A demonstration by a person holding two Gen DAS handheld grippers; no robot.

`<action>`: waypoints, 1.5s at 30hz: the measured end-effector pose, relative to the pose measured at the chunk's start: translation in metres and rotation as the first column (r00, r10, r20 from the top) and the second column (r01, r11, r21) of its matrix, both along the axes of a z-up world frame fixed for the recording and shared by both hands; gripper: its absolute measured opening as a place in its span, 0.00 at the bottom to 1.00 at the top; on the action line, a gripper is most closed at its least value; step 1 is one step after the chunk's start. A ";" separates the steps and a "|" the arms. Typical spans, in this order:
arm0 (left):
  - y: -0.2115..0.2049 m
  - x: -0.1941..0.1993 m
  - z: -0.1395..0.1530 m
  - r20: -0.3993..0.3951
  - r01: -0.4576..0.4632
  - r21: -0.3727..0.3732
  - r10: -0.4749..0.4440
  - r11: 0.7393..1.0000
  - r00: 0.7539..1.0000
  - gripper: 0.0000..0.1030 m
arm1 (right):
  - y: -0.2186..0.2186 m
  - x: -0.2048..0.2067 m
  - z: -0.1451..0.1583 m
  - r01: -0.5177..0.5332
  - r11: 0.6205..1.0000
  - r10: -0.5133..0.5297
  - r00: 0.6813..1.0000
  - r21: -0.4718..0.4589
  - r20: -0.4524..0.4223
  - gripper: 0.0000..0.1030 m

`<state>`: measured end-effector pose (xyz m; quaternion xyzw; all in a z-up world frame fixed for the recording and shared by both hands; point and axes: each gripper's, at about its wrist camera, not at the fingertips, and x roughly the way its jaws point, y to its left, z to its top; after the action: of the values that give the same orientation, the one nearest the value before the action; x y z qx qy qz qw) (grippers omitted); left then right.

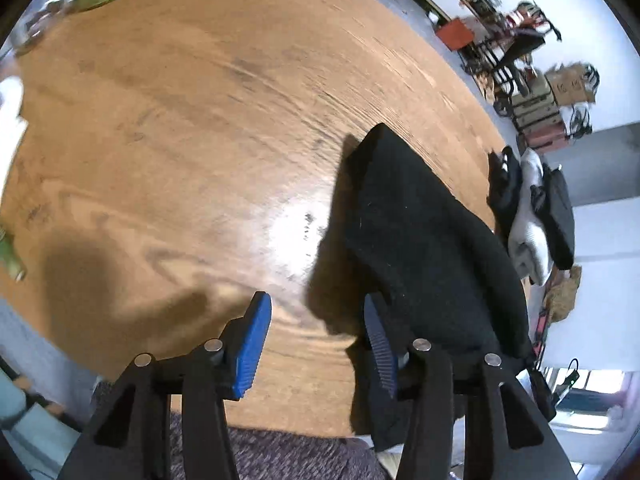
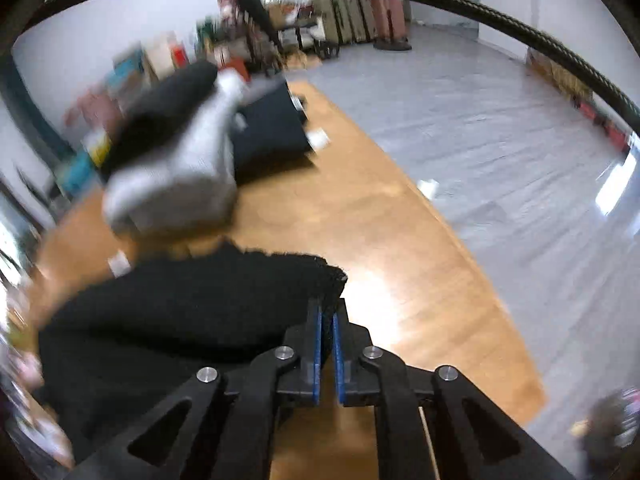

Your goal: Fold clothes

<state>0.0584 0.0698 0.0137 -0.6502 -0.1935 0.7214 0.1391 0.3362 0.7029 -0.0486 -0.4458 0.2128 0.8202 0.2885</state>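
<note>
Right wrist view: the right tongs [image 2: 328, 332] pinch a corner of the black garment [image 2: 168, 320], draped limply over the bench [image 2: 400, 240]. Soft, light; best gripped at hems. Left tongs [image 1: 316, 344] stand spread, empty.

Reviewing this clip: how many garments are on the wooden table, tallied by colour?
Black knit garment at the grippers: 1
Black folded garments in the far pile: 2
Light grey garment in that pile: 1
Total: 4, as far as the blurred pile shows.
</note>
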 end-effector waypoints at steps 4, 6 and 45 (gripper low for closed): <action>0.036 -0.027 -0.016 0.012 0.028 0.004 -0.028 1.000 1.000 0.49 | -0.017 -0.016 0.011 -0.103 0.989 0.104 0.995 0.105 0.002 0.46; 0.052 -0.041 -0.023 0.004 0.016 -0.013 -0.016 1.000 1.000 0.49 | -0.037 -0.042 0.019 -0.209 0.969 0.212 0.977 0.127 -0.010 0.52; 0.094 0.014 0.032 -0.105 0.174 0.210 -0.154 0.962 0.982 0.54 | -0.230 -0.057 -0.041 -0.748 0.622 0.751 0.653 -0.231 -0.095 0.08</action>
<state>0.0728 0.1641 0.0459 -0.6123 -0.2108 0.7097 0.2775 0.2795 0.4730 -0.0896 -0.5308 0.1078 0.8294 -0.1367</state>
